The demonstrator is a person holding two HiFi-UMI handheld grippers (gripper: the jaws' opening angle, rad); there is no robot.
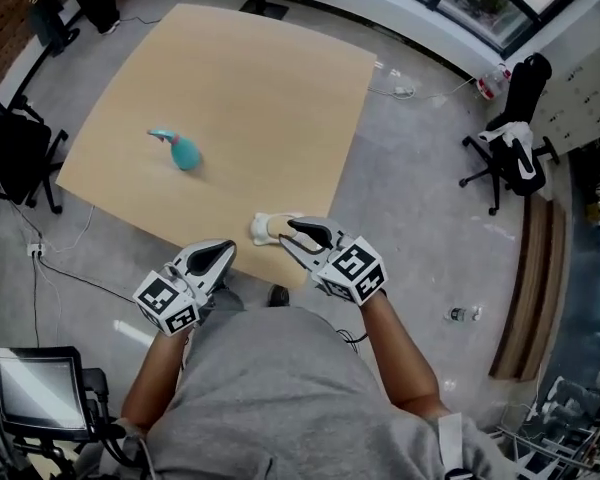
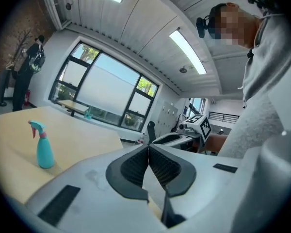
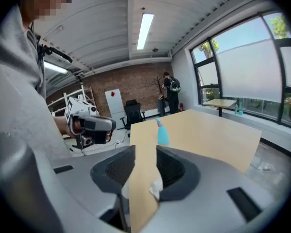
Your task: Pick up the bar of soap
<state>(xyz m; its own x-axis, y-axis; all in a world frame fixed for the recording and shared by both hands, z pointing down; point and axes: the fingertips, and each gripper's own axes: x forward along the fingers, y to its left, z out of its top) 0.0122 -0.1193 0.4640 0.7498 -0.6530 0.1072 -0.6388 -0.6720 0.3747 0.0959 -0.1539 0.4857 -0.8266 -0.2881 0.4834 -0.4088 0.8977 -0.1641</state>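
Observation:
The pale bar of soap [image 1: 265, 228] lies on the wooden table [image 1: 250, 88], close to its near edge. My right gripper [image 1: 293, 229] reaches it from the right, fingertips at its side. In the right gripper view its jaws [image 3: 145, 154] stand a little apart, the table edge shows through the gap, and a white bit of the soap [image 3: 156, 186] sits low by the right pad. My left gripper [image 1: 223, 249] hovers just off the table's near edge, left of the soap. Its pads meet in the left gripper view [image 2: 149, 147], with nothing between them.
A teal spray bottle [image 1: 183, 152] stands on the table's left part, also in the gripper views [image 2: 43, 147] [image 3: 162, 132]. Office chairs stand on the floor at the right [image 1: 510, 148] and left [image 1: 10, 153]. A cable and a small bottle [image 1: 463, 314] lie on the floor.

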